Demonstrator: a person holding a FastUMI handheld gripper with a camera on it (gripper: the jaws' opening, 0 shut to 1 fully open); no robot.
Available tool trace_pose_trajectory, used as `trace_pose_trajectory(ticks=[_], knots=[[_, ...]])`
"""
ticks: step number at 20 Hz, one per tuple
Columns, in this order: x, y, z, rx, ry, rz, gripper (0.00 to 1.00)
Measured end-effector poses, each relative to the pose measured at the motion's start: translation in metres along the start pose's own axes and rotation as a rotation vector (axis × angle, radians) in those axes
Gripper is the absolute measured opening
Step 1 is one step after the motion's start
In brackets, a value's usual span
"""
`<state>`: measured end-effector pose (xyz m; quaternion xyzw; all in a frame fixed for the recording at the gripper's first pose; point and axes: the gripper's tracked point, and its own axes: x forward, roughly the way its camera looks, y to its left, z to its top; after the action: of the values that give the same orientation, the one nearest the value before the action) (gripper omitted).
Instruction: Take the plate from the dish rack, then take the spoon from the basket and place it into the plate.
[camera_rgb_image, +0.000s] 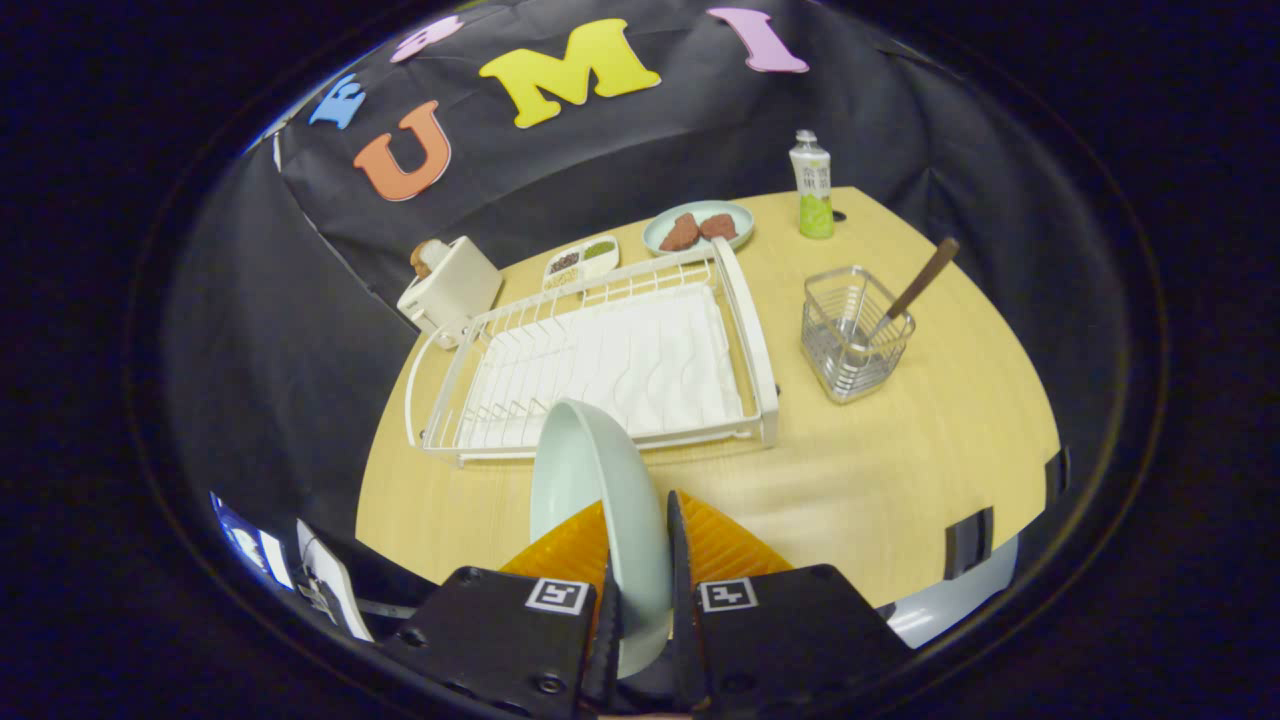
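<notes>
Claw (640, 560) pinching the plate (595, 500) edge-on, a finger pressed on each face, rim standing near upright and leaning a little toward eleven o'clock; plate is clear of the dish rack (600, 365) and held above the bare surface (860, 480) just ahead of the fingers; step in hand, as I judge it, is setting the plate down flat; best done by rolling the wrist so the bowl side faces up, lowering until the base meets the wood, then easing the fingers apart only once it sits steady; a glazed rim gripped this thinly could slip if tilted fast, so keep the turn slow; choose the open wood at about one o'clock from the claw, between rack front and basket (855, 335), so the later spoon carry is short; the rack stands at twelve o'clock, no dishes left in it; basket at two o'clock from the claw, well apart from the rack; spoon (915, 285) stands in it, dark handle leaning out toward one o'clock; farther off, a dish of food (698, 228) and a bottle (813, 185) sit beyond the rack; keep clear of those.
</notes>
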<state>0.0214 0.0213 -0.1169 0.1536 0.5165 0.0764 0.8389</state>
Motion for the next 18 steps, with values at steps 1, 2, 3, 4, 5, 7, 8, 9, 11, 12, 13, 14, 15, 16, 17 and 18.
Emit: trace_pose_trajectory(ticks=[1, 2, 3, 4, 5, 7, 8, 9, 11, 12, 13, 14, 15, 16, 17, 18], knots=[[0.006, -0.004, -0.009, 0.016, 0.017, 0.010, 0.27], [0.012, -0.006, -0.017, 0.029, 0.029, 0.016, 0.27], [0.017, -0.006, -0.023, 0.030, 0.040, 0.028, 0.27], [0.020, -0.007, -0.027, 0.039, 0.043, 0.038, 0.27], [0.024, -0.007, -0.028, 0.051, 0.044, 0.047, 0.27], [0.031, -0.010, -0.030, 0.074, 0.046, 0.057, 0.27], [0.035, -0.012, -0.033, 0.087, 0.053, 0.057, 0.27], [0.039, -0.016, -0.034, 0.100, 0.060, 0.052, 0.27], [0.046, -0.018, -0.035, 0.119, 0.073, 0.064, 0.27], [0.049, -0.021, -0.032, 0.120, 0.071, 0.063, 0.27], [0.051, -0.024, -0.027, 0.120, 0.061, 0.054, 0.28], [0.051, -0.027, -0.023, 0.115, 0.051, 0.035, 0.29], [0.053, -0.032, -0.017, 0.108, 0.036, 0.020, 0.30], [0.053, -0.036, -0.013, 0.102, 0.023, 0.004, 0.32], [0.054, -0.040, -0.009, 0.099, 0.014, -0.010, 0.41], [0.054, -0.042, -0.006, 0.100, 0.007, -0.014, 0.45]])
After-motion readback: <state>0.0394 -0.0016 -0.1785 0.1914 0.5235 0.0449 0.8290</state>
